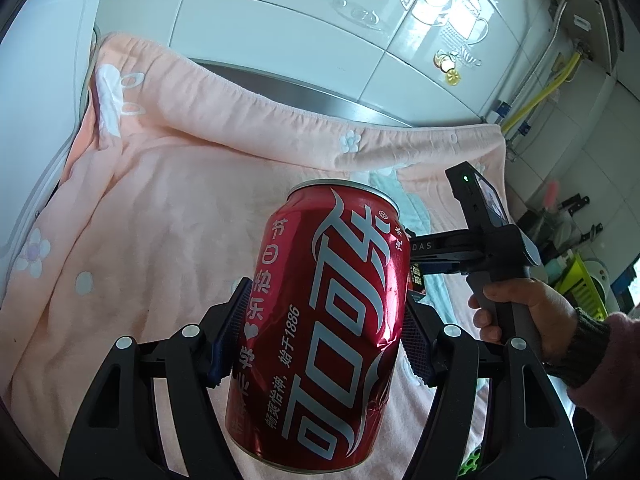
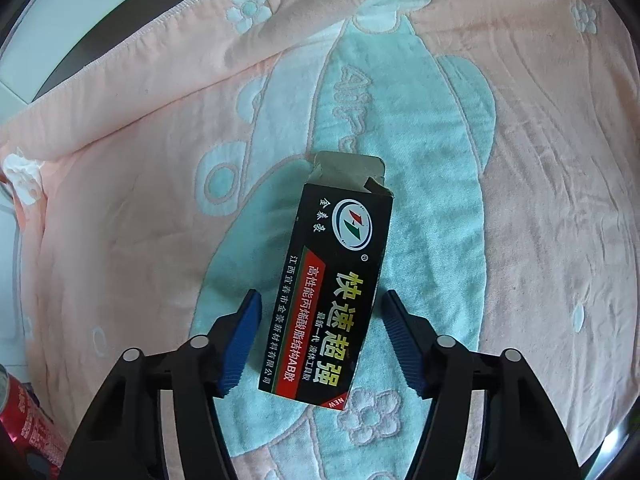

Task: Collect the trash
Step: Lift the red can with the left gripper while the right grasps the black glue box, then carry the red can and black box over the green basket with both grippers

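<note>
Your left gripper (image 1: 320,336) is clamped on the red cola can (image 1: 324,328), its blue pads (image 1: 230,332) pressed against both sides of the can's body. You hold the can raised above the pink towel (image 1: 140,220), its top tilted away from the lens, and its lower right side is dented where the metal creases near the right-hand pad. Beyond the can to the right, your right hand (image 1: 520,312) grips the handle of the other tool, which reaches in low over the towel. A corner of the black box (image 1: 416,278) peeks out just behind the can's right edge.

From the right wrist view, your right gripper (image 2: 322,340) stands spread wide, with the black glue box (image 2: 332,276) lying flat on the towel (image 2: 540,200) between the fingers (image 2: 240,344). A gap shows on each side, so neither pad touches the carton. The box sits on the teal patch of the towel's pattern, its long axis running away from you, and its torn flap stands open at the far end. At the near left edge of this view you can see part of the red can (image 2: 24,412); how high it sits there is hard to judge through the distortion. White tiled wall (image 1: 280,40) rises at the far side of the towel.
</note>
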Available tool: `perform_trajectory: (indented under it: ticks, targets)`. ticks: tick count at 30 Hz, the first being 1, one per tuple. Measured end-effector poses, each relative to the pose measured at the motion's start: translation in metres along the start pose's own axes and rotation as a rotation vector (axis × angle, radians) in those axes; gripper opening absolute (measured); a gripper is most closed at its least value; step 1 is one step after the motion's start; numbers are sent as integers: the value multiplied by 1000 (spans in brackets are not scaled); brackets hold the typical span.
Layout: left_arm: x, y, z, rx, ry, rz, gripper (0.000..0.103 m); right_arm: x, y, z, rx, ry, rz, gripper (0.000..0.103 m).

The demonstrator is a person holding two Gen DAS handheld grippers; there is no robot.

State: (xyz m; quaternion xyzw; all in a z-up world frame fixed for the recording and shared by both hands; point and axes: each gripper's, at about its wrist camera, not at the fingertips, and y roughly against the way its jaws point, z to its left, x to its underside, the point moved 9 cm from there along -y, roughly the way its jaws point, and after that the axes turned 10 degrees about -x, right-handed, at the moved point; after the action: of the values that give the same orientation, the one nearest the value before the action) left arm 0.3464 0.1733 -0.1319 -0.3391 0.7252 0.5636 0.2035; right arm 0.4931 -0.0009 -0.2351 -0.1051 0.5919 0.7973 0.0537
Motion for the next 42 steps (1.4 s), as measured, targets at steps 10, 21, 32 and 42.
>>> perform_trajectory:
  ticks: [10, 21, 32, 42]
  targets:
    - [7, -1, -18, 23, -21, 18, 67, 15, 26, -16, -63, 51, -36, 44]
    - [23, 24, -45, 26, -46, 14, 67, 93, 94, -15, -144, 221, -117, 44]
    - [60, 63, -95, 70, -58, 17, 66, 194, 146, -46, -241, 234, -139, 44]
    - [109, 93, -139, 105, -102, 52, 66, 277, 171, -73, -247, 238, -158, 44]
